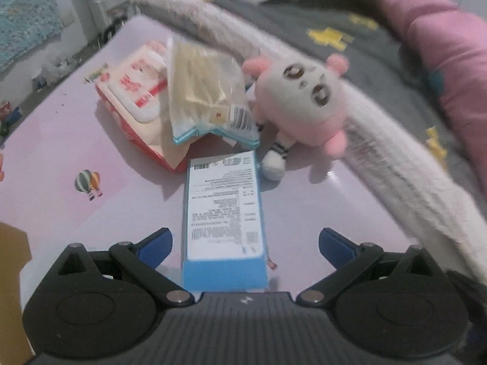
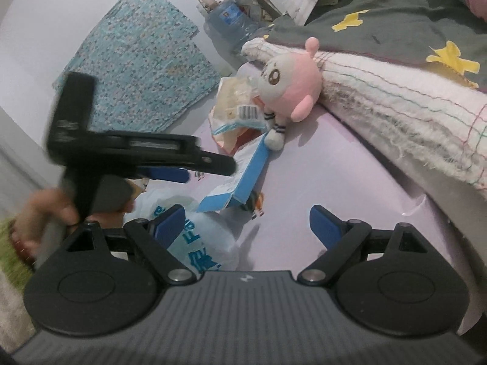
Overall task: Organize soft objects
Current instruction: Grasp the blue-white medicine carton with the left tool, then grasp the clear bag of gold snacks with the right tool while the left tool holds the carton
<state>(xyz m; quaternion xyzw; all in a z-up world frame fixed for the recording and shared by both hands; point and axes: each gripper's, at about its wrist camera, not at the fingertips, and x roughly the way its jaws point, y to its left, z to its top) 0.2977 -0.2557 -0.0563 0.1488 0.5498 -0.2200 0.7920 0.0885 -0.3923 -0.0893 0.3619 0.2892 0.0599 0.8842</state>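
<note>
1. pink and grey plush doll (image 1: 304, 103) sits at the far right of the lilac mat (image 1: 61, 140), leaning on the fuzzy white blanket edge (image 1: 395, 164); looks unsorted.
2. left gripper (image 1: 245, 245) is wide, straddling the glossy blue carton (image 1: 223, 213) without squeezing.
3. right gripper (image 2: 246, 223) is wide too, holding nothing.
4. crinkly snack bags (image 1: 201, 91) are still piled.

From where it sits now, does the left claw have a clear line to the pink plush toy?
Probably not directly. The left claw is open, but the blue box lies between its fingers, lengthwise toward the pink plush toy. It would likely need to lift over or swing right of it.
</note>
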